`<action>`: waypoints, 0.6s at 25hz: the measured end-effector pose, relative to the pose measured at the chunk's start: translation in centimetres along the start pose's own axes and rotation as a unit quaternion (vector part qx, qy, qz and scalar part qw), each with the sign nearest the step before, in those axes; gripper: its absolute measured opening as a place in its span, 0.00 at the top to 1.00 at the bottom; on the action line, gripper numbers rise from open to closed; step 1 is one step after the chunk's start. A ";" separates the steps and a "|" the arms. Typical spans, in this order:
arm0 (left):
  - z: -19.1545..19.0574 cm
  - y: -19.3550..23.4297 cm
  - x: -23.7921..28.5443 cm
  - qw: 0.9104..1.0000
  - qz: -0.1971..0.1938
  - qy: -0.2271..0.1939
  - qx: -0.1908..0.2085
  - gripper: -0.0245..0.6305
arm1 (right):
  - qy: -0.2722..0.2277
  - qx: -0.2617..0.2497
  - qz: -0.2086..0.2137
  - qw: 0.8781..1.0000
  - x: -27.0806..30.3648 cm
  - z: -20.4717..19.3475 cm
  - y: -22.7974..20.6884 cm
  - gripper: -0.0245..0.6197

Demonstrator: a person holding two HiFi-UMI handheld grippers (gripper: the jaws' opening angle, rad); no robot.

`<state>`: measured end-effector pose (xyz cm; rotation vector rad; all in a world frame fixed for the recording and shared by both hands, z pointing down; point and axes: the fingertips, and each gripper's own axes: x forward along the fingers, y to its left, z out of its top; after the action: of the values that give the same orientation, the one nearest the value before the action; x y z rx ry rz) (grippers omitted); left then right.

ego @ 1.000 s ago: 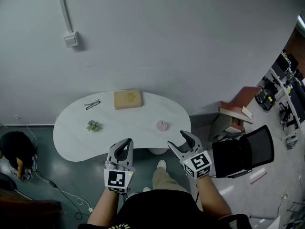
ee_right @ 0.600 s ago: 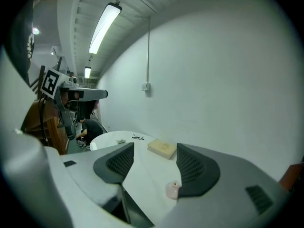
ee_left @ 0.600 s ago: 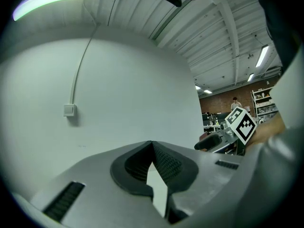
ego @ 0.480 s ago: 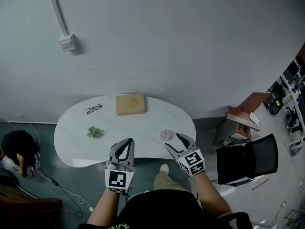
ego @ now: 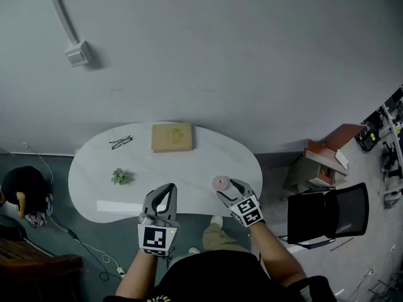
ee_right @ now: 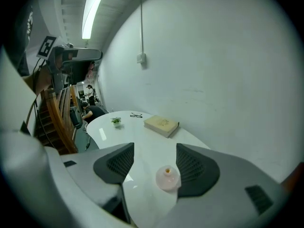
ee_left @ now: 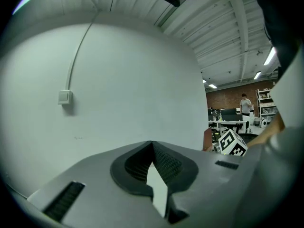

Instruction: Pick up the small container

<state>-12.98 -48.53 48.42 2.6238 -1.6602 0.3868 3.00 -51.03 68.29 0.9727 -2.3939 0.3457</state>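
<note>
Right gripper (ee_right: 152, 161): jaws spread wide, nothing clamped. Small container (ee_right: 167, 177), pale pink and round, stands on white table (ego: 189, 168) near front edge, between the two jaws and close against right-hand jaw; contact with that jaw cannot be confirmed. Left gripper (ee_left: 152, 146): jaws closed together at tips, nothing between them, held off table edge, aimed at wall. On table beyond container: book (ego: 171, 137), glasses (ego: 121, 143), small plant (ego: 118, 177), all well apart from container.
</note>
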 end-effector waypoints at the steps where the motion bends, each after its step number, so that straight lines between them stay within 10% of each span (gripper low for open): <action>1: -0.2 0.0 0.4 1.000 0.000 0.004 -0.001 0.96 | 0.007 0.002 0.000 1.000 0.7 -0.7 -0.4 0.54; 15: -4.4 0.3 3.6 0.998 0.004 0.056 -0.010 0.96 | 0.083 -0.017 0.022 0.996 9.7 -8.3 -4.1 0.60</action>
<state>-12.63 -51.20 53.38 2.5310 -1.6335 0.5048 3.15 -56.03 80.75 0.8435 -2.2653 0.3850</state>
